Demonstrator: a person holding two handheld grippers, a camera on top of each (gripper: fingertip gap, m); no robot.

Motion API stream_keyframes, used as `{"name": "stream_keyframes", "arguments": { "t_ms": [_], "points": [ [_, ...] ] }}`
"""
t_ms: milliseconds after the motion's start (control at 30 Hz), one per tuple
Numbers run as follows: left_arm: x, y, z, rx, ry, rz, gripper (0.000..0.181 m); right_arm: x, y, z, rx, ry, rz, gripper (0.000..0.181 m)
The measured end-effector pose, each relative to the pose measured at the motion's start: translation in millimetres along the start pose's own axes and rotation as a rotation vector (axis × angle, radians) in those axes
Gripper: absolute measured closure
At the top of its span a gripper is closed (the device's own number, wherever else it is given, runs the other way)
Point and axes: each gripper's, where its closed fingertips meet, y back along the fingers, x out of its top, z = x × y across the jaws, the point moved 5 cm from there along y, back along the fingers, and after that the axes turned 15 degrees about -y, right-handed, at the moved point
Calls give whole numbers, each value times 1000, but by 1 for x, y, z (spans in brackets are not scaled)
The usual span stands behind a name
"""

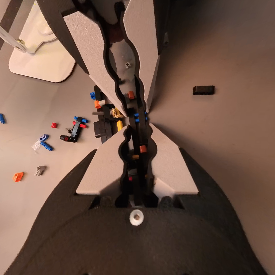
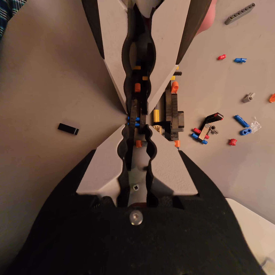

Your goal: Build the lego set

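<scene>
A half-built Lego assembly point(image 1: 104, 128) of black beams with blue pins, orange bushes, a yellow axle and a tan gear lies on the grey table; it also shows in the right wrist view point(image 2: 174, 116). My left gripper point(image 1: 139, 125) and my right gripper point(image 2: 136, 126) face each other tip to tip. Each is shut on the same pair of parallel black beams point(image 1: 139, 134) joined by blue pins point(image 2: 136, 119). The right gripper point(image 1: 136, 113) comes in from the top of the left wrist view, and the left gripper point(image 2: 136, 113) from the top of the right wrist view. The fingers hide much of the beams.
Loose on the table are a short black beam point(image 1: 203, 90) point(image 2: 68, 129), a black angled sub-assembly with red and blue pins point(image 1: 74, 131) point(image 2: 206, 128), a red bush point(image 2: 232, 142), blue pins point(image 2: 241, 121), a grey connector point(image 2: 248, 97) and a long grey beam point(image 2: 239, 13). A white stand base point(image 1: 40, 59) stands nearby. The grippers are tip to tip, or close to it. Left tips and right tips are each some 12 cm from the red bush point(image 2: 232, 142). It is also in sight in the left wrist view point(image 1: 53, 125).
</scene>
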Motion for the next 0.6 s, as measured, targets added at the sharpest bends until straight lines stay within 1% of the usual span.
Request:
{"name": "stream_keyframes", "arguments": {
  "t_ms": [100, 200, 300, 433, 467, 600],
  "points": [
    [0, 0, 0, 2, -3, 1, 163, 0, 0, 0, 5, -8, 4, 162],
    [-1, 0, -1, -1, 19, 5, 162, 1, 0, 0, -22, -21, -10, 161],
    [1, -1, -1, -4, 20, 12, 162, 1, 3, -3, -56, 13, -46, 160],
    [1, -1, 0, 0, 14, 13, 162, 0, 5, -3, -57, -6, -69, 159],
    [1, -1, 0, -1, 13, 12, 162, 0, 5, -3, -68, -4, -80, 161],
    [1, -1, 0, 2, 13, 15, 162, 2, 6, -4, -113, -21, -123, 161]
  ]
}}
